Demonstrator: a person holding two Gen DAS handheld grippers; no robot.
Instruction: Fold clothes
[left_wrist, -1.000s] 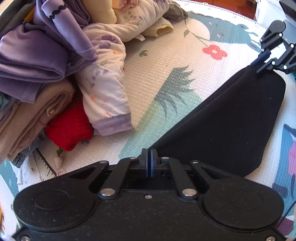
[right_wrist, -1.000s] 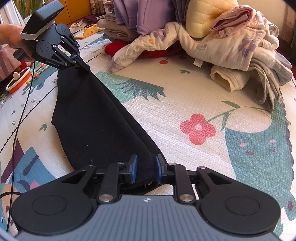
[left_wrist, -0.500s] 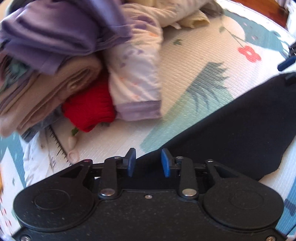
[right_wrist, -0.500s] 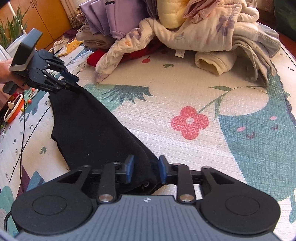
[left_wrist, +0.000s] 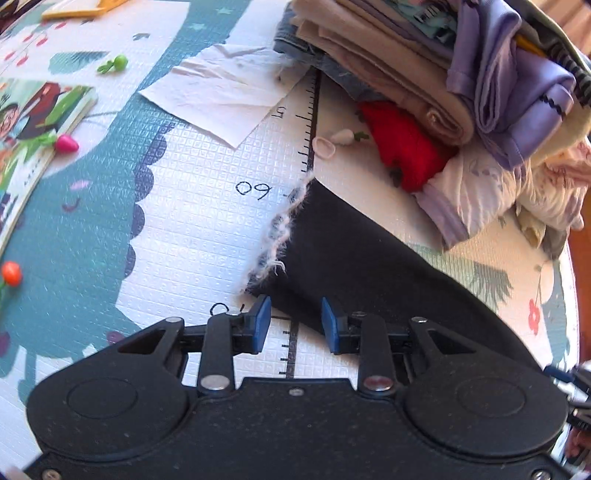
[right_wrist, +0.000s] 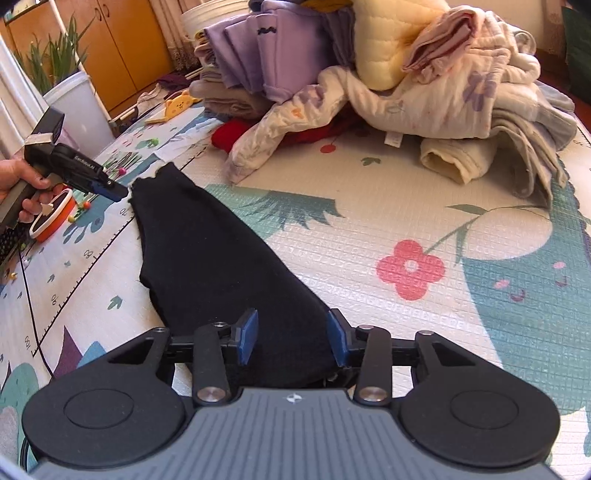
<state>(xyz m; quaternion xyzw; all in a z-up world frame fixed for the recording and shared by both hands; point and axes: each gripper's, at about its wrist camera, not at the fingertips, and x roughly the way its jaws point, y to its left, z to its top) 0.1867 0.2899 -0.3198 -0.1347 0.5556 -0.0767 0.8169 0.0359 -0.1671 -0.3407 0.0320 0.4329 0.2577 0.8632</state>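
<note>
A long black garment (right_wrist: 207, 258) lies flat on the patterned play mat (right_wrist: 369, 229). Its frayed hem (left_wrist: 280, 229) points toward the clothes pile. My left gripper (left_wrist: 295, 325) is open just short of that hem, with only the cloth's corner near its right pad. In the right wrist view the left gripper (right_wrist: 122, 192) sits at the garment's far tip, held by a hand (right_wrist: 22, 184). My right gripper (right_wrist: 291, 336) is open over the near end of the garment, the black cloth lying between its blue pads (right_wrist: 247, 332) without being pinched.
A pile of unfolded clothes (right_wrist: 388, 74) fills the back of the mat, with a red piece (left_wrist: 406, 147) at its base. A white paper sheet (left_wrist: 221, 96), a picture book (left_wrist: 33, 125) and small toys (left_wrist: 66, 142) lie to the left. A white bin (right_wrist: 79, 107) stands beyond.
Both grippers have let go of the black garment, which now lies flat. The left gripper rolled and swung round to the frayed hem. The right one stayed put and opened.
</note>
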